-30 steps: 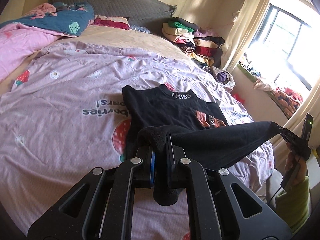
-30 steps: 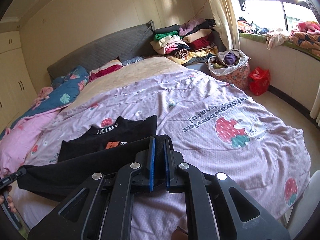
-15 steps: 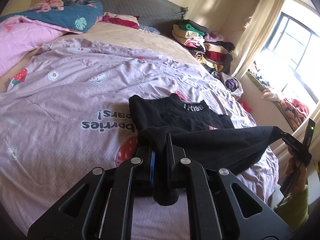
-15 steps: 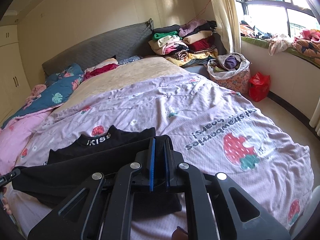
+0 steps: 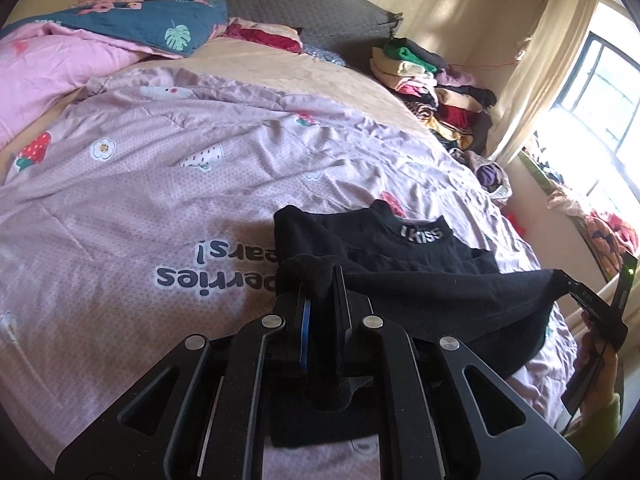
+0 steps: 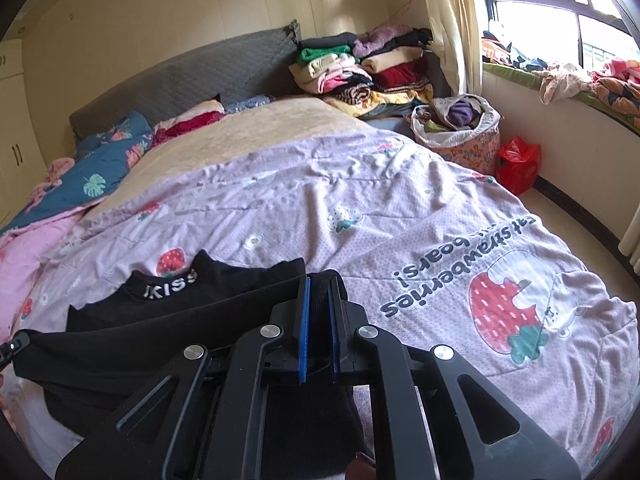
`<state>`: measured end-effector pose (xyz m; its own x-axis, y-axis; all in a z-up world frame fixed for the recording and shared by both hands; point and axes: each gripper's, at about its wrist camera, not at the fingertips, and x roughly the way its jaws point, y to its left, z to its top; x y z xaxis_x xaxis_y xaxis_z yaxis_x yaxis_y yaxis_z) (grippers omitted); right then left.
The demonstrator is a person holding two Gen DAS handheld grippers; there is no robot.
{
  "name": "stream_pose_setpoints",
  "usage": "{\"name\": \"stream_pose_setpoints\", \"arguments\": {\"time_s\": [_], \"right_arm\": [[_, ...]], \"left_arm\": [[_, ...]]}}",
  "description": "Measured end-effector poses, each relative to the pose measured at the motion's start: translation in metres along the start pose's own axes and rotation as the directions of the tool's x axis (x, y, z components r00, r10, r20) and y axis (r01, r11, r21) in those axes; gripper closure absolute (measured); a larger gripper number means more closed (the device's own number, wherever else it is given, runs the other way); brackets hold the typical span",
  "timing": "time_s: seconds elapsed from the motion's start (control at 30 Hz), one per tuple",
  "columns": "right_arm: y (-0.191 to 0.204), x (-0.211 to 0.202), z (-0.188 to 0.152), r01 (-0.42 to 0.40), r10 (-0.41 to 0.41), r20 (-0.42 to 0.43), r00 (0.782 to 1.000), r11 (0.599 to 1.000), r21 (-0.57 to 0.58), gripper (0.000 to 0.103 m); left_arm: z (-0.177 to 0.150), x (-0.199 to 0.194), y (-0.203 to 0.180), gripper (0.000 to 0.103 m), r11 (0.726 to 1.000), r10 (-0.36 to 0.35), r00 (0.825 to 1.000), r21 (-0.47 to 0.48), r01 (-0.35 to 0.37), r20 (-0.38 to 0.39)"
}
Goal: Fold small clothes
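A wide bed (image 6: 360, 128) fills both views, covered by a lilac quilt (image 6: 400, 200) printed with strawberries and upside-down lettering; at its head are a grey headboard (image 5: 280, 0), a pink blanket (image 5: 52, 64) and a teal leaf-print cover; a pile of folded clothes (image 6: 360, 64) sits at the far corner near a bright window, with a floral laundry bag (image 6: 460, 136) on the floor below it.

On the near part of the quilt lies the task's garment, a small black top (image 5: 360, 240) with white letters on its collar; its collar end rests flat on the quilt, while its lower edge is lifted and stretched taut between the two tools.

The left gripper (image 5: 320, 292) is closed nearly all the way, pinching one corner of that raised edge, with a bunch of black cloth bulging above its jaws; the right gripper (image 6: 318, 300) is likewise closed tight on the opposite corner, black cloth showing between its blue pads (image 6: 304, 320).

This looks like the bottom-to-top fold, part way through: hem up, not yet laid down; the next move likely calls for carrying both corners forward together, level and evenly tensioned, toward the collar, lowering them so the edges line up, then releasing.
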<state>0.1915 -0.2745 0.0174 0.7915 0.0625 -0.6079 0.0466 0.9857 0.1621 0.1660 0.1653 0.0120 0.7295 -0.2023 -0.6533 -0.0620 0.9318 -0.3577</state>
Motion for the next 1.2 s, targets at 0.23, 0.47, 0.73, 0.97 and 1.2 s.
{"name": "stream_pose_setpoints", "arguments": {"time_s": [0.23,0.47,0.73,0.97,1.2], "right_arm": [[-0.006,0.011,-0.006,0.022,-0.022,-0.004,1.000,0.999,0.038,0.067],[0.006,-0.004,-0.031,-0.060,0.060,-0.004,0.998,0.998,-0.026,0.064],[0.036,-0.009,-0.061,-0.154,0.140,-0.099,0.985,0.977,-0.149,0.094],[0.040,0.012,-0.078,-0.090,0.050,-0.180,0.982,0.970,-0.224,0.095],[0.027,0.040,-0.073,-0.099,0.060,-0.214,0.975,0.979,-0.177,0.095]], "left_arm": [[0.000,0.011,0.000,0.090,1.000,0.024,1.000,-0.015,-0.024,-0.006],[0.000,-0.011,-0.002,0.050,0.994,0.101,0.992,0.025,-0.104,0.079],[-0.038,-0.014,-0.021,0.099,0.990,0.047,0.999,0.137,-0.045,-0.013],[-0.065,0.013,-0.035,0.100,0.976,0.079,0.991,0.210,-0.055,-0.110],[-0.044,0.030,-0.039,0.100,0.977,0.097,0.993,0.198,-0.082,-0.067]]}}
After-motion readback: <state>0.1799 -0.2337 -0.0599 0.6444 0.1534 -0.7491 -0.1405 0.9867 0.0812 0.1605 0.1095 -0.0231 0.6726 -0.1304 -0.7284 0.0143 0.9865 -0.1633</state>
